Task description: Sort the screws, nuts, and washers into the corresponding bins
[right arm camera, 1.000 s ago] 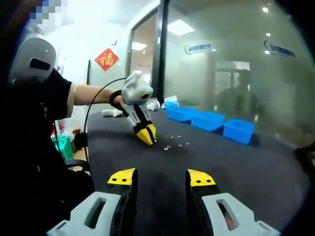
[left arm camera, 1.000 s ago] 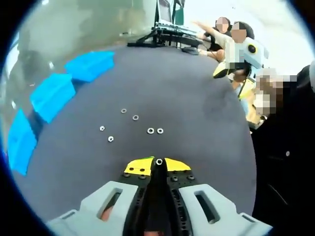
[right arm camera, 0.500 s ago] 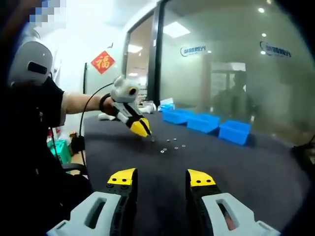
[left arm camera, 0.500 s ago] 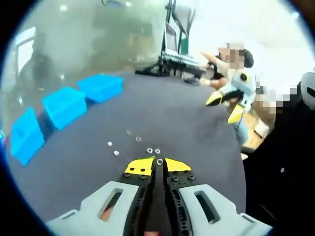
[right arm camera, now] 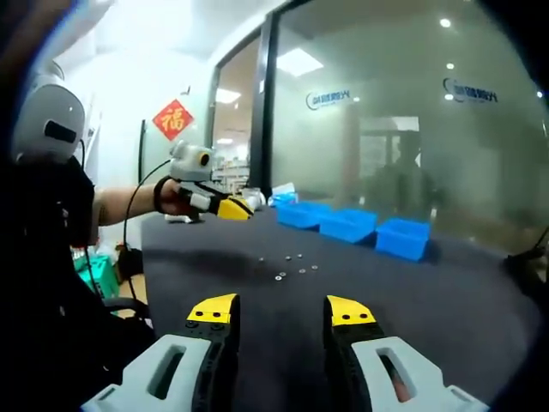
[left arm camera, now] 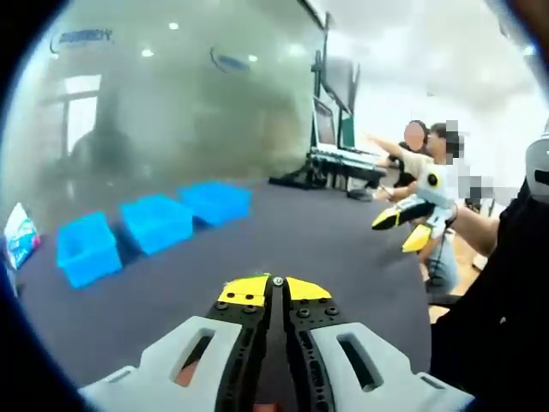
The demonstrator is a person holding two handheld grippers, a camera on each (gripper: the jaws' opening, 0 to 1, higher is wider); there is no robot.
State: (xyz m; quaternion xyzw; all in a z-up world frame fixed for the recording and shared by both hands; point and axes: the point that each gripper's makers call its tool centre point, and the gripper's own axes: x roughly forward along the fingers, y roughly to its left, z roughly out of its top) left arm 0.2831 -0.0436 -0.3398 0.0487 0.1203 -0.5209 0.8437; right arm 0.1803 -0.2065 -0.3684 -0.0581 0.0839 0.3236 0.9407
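In the left gripper view my left gripper is pressed together on a small nut, at lower centre. I judge this as the carry step; next I must reach the three blue bins at middle left. The nut's hole faces the camera.

In the right gripper view my right gripper is spread and holds nothing. Loose washers lie on the counter at centre.

The left gripper view looks level across the table toward three far blue bins. The right gripper view faces the same bins from farther back.
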